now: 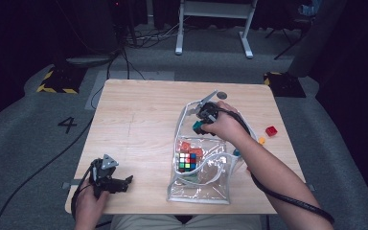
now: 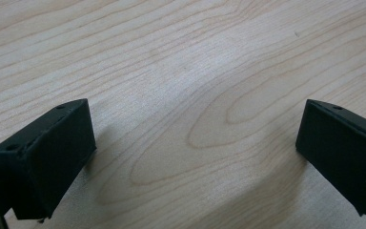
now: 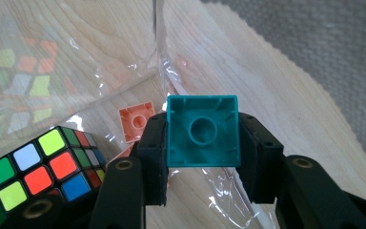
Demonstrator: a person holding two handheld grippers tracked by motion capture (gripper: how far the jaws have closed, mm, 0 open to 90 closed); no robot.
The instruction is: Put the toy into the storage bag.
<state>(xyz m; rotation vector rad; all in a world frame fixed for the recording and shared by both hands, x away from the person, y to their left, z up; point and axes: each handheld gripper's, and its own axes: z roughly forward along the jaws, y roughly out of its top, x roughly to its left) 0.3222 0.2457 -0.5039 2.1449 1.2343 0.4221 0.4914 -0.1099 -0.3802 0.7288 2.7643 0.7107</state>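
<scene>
My right gripper (image 3: 203,143) is shut on a teal toy brick (image 3: 203,131), its hollow underside facing the camera. In the high view that gripper (image 1: 200,125) hovers over the far open end of a clear plastic bag (image 1: 201,189), with the teal brick (image 1: 198,128) at its tip. Inside the bag lie a colour puzzle cube (image 1: 187,161) and orange bricks (image 1: 191,148); the right gripper view shows the cube (image 3: 43,171) and one orange brick (image 3: 134,121). My left gripper (image 1: 124,182) rests open at the table's near left corner, its pads (image 2: 52,152) wide apart over bare wood.
A red brick (image 1: 271,131), a small orange piece (image 1: 261,140) and a blue piece (image 1: 236,153) lie to the right of the bag. The wooden table (image 1: 134,120) has bare room on its left half. Cables trail over the grey floor.
</scene>
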